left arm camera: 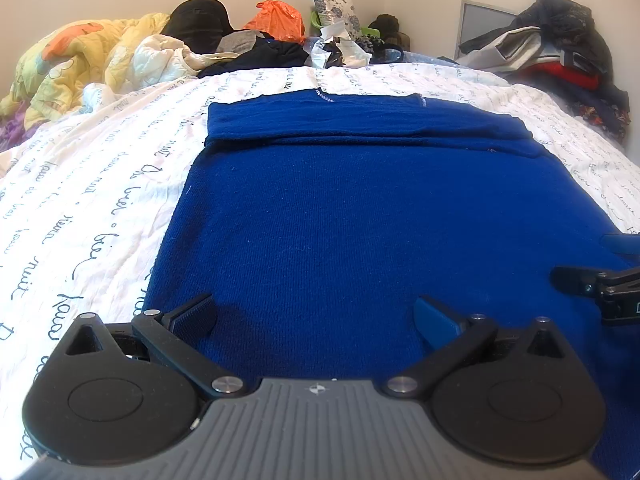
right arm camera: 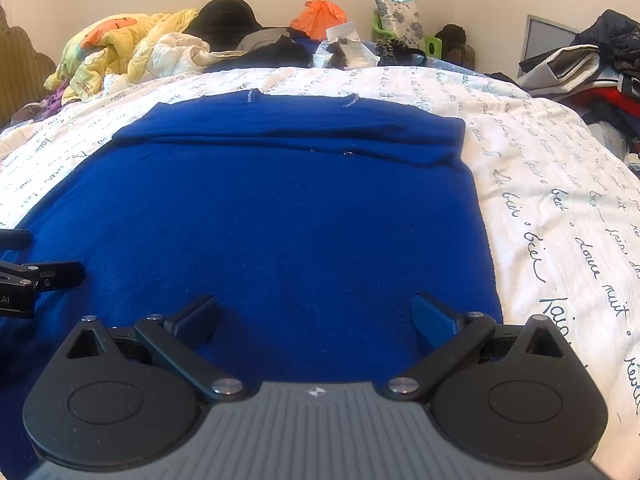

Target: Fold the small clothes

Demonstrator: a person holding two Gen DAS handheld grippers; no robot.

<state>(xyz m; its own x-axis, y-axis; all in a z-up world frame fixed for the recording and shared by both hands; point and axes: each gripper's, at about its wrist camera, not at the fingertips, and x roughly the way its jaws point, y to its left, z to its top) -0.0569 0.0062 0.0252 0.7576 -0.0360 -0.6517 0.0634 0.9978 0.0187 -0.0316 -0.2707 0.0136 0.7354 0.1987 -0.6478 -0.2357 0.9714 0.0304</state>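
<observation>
A royal blue knit garment [left arm camera: 360,216] lies flat on the bed, its far end folded back into a band across the width [left arm camera: 360,124]. My left gripper [left arm camera: 316,316] hovers open over the garment's near left part, nothing between its fingers. In the right wrist view the same garment [right arm camera: 280,216] fills the middle, with its folded band [right arm camera: 288,128] at the far end. My right gripper [right arm camera: 316,314] stands open over the near right part, close to the garment's right edge. Each gripper shows at the other view's side edge [left arm camera: 600,288], [right arm camera: 32,276].
The white sheet with dark script [left arm camera: 100,184] covers the bed. At the far end lie a yellow quilt [left arm camera: 80,52], dark clothes [left arm camera: 260,56], an orange bag [left arm camera: 276,20] and a pillow [left arm camera: 336,12]. A heap of clothes [left arm camera: 560,56] sits at the right.
</observation>
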